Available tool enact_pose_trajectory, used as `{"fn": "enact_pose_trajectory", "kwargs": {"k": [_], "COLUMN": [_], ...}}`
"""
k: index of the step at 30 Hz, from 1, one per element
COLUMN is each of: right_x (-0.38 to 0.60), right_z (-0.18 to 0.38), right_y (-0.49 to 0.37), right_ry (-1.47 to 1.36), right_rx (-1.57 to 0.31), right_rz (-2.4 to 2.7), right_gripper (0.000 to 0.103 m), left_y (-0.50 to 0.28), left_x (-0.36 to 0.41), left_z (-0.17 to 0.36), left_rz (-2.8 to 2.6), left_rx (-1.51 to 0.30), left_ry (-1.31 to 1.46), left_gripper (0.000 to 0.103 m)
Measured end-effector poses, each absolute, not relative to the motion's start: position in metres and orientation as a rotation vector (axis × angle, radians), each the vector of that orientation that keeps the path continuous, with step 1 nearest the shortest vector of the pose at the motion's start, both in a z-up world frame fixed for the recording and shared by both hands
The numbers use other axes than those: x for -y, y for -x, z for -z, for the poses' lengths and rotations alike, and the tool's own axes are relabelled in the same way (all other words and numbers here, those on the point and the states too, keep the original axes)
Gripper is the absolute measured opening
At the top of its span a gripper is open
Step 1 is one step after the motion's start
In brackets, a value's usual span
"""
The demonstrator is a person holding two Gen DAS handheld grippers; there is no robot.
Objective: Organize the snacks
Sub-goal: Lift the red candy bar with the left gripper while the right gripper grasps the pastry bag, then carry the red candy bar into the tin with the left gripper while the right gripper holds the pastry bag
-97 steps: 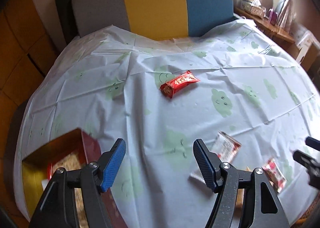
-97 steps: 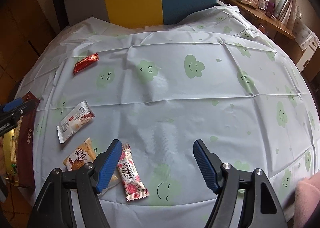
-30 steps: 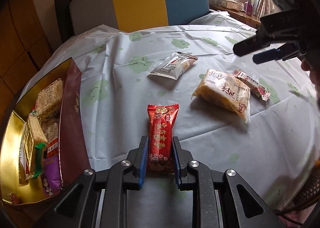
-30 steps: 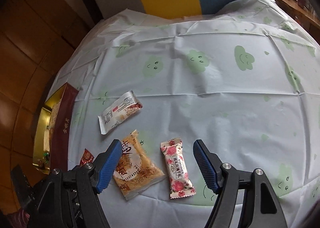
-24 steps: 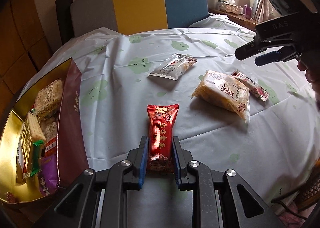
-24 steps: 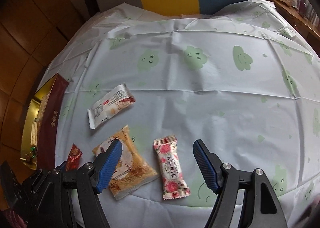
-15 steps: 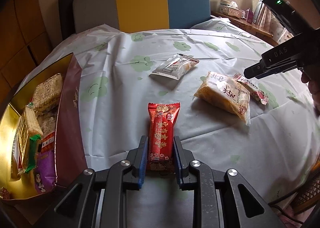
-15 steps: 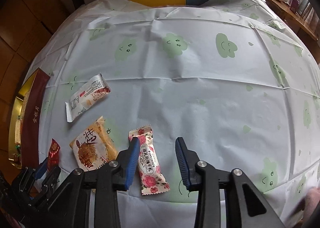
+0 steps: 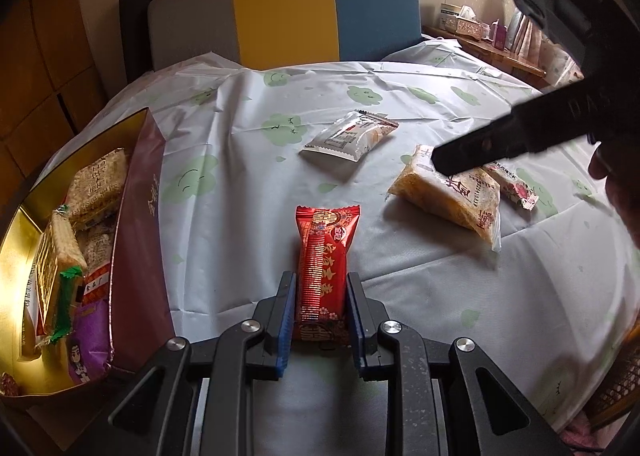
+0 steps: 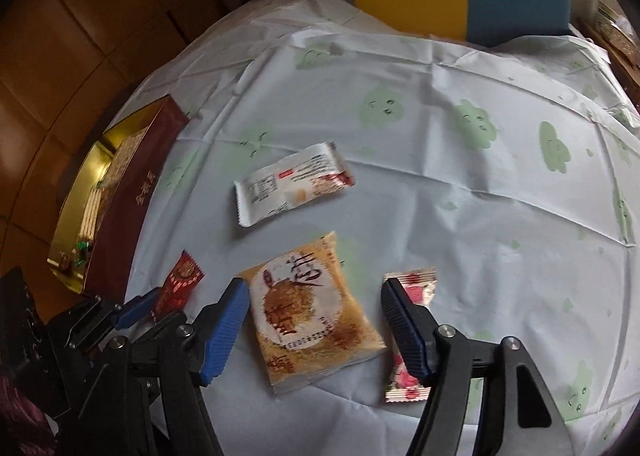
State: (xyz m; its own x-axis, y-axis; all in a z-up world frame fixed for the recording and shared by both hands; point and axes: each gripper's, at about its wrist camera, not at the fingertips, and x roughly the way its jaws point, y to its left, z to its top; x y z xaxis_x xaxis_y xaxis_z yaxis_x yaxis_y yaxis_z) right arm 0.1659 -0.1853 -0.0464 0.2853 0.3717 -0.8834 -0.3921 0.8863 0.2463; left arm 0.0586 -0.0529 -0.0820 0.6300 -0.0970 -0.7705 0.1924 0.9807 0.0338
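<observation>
My left gripper [image 9: 321,306] is clamped on the lower end of a long red foil snack packet [image 9: 325,268], which projects ahead between the blue pads. The open maroon-and-gold snack box [image 9: 138,240] lies to its left. My right gripper [image 10: 316,320] is opening, its pads clear of the square orange pastry packet [image 10: 310,306] between them. A pink floral wrapper [image 10: 412,320] lies behind its right finger; a white packet [image 10: 292,187] ahead.
</observation>
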Motion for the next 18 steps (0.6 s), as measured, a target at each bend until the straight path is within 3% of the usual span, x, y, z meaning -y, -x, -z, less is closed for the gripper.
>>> {"fn": "enact_pose_trajectory", "kwargs": {"k": [2, 6, 7, 8, 18], "right_x": [0.173, 0.158, 0.156, 0.155, 0.155], "right_z": [0.051, 0.066, 0.069, 0.071, 0.080], "right_y": [-0.162, -0.162, -0.164, -0.164, -0.164], "right_ry": [0.074, 0.173, 0.185, 0.197, 0.247], "right_rx": [-1.182, -1.177, -1.177, -1.169, -1.173], "right_rz": [-0.541, -0.497, -0.489, -0.487, -0.497], "right_gripper": [0.079, 0.079, 0.075, 0.062, 0.061], "left_y": [-0.059, -0.059, -0.060, -0.060, -0.061], "left_x": [0.053, 0.051, 0.051, 0.050, 0.046], "left_z": [0.082, 0.081, 0.081, 0.081, 0.080], "left_rz": [0.165, 0.170, 0.171, 0.173, 0.186], "left_rx": [-0.874, -0.880, -0.882, -0.884, -0.897], "left_ry": [-0.114, -0.096, -0.092, -0.087, -0.049], "left_gripper": [0.025, 0.025, 0.025, 0.025, 0.025]}}
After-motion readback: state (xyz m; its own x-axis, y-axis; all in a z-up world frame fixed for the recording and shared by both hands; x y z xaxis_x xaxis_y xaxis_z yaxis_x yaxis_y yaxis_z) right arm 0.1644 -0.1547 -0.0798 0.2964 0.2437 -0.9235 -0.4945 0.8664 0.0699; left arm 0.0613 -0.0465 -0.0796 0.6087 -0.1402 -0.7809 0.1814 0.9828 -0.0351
